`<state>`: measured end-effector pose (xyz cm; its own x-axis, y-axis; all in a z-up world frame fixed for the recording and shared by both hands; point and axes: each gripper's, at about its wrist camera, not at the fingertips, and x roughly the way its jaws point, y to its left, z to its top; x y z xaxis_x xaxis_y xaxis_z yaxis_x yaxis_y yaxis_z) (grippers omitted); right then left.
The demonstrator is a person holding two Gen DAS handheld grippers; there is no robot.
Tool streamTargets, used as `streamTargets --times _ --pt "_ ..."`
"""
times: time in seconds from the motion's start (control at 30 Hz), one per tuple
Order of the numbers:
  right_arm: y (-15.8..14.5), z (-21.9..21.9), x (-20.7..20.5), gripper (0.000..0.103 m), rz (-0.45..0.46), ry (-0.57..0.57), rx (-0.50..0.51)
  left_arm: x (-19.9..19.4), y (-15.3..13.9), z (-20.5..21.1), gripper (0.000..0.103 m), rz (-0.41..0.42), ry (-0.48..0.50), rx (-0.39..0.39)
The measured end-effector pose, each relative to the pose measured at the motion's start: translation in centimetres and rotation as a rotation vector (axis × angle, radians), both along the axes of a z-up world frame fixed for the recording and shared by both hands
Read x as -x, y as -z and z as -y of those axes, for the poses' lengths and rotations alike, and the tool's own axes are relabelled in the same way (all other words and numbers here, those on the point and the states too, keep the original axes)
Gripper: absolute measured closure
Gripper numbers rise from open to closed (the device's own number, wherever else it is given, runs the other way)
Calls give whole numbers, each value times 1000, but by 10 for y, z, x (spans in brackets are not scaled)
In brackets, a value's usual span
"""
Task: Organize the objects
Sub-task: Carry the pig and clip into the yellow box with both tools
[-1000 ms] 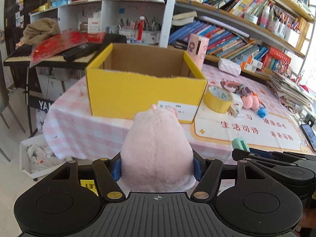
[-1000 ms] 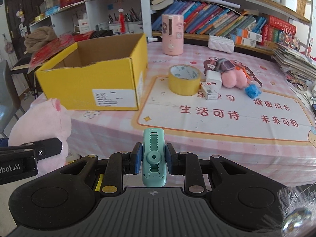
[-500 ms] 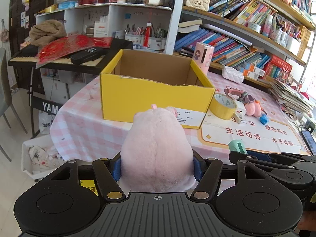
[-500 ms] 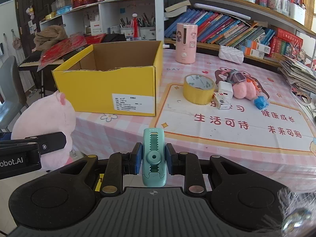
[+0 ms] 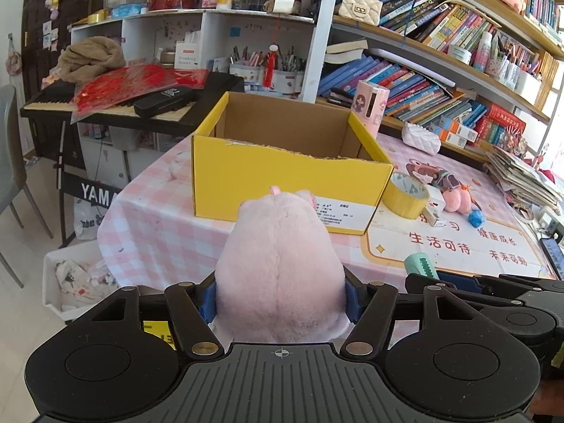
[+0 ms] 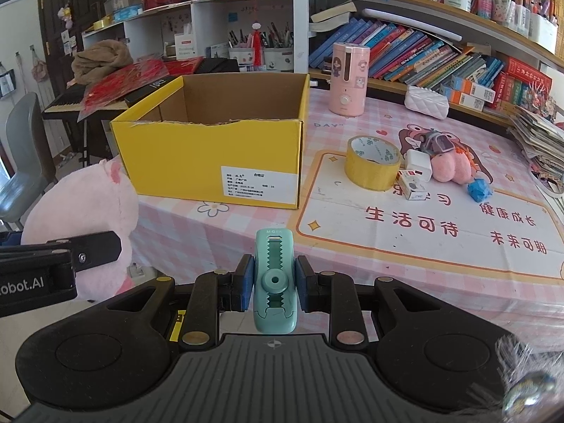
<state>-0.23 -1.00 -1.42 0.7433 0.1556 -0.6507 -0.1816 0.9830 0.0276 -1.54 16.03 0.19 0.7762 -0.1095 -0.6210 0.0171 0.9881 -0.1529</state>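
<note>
My left gripper (image 5: 280, 299) is shut on a pink plush toy (image 5: 280, 264), held off the near edge of the table; the plush toy (image 6: 84, 208) also shows at the left of the right wrist view. My right gripper (image 6: 274, 282) is shut on a small teal clip-like gadget (image 6: 275, 282), whose tip (image 5: 421, 264) pokes into the left wrist view. An open yellow cardboard box (image 5: 282, 179) stands on the pink checked tablecloth beyond both grippers, and its inside looks bare. The box (image 6: 211, 162) sits left of centre in the right wrist view.
Right of the box lie a yellow tape roll (image 6: 372, 167), a white charger (image 6: 417, 165), a small white carton (image 6: 410, 185), a pink plush (image 6: 451, 169) and a blue wrapper (image 6: 479, 190). A pink humidifier (image 6: 347, 79) stands behind. Bookshelves and a keyboard (image 5: 88, 105) ring the table.
Both grippers have drawn back and a little upward from the table, so the box and the tabletop look smaller and farther. Each keeps its grip unchanged.
</note>
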Motion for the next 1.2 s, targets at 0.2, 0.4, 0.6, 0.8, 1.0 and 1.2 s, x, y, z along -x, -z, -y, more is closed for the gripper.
streamTargets --times 0.2,0.4,0.6,0.8,1.0,1.2 --pt "-2 0 -7 80 0 -5 2 -9 -6 1 39 16 13 1" --pt "-12 -2 -26 80 28 -20 -20 -28 -20 0 39 64 17 -28" --pt "-30 -8 -60 80 95 -47 -43 -61 -38 -4 38 119 -2 -55" --pt "-44 -14 -104 80 138 -83 -57 -99 -52 -7 38 164 -49 -72" --pt "-48 -20 -158 80 188 -100 -45 -138 -56 -9 38 171 -120 -90" --pt "-33 -29 -201 80 158 -152 -24 -172 -46 -2 38 124 -147 -129"
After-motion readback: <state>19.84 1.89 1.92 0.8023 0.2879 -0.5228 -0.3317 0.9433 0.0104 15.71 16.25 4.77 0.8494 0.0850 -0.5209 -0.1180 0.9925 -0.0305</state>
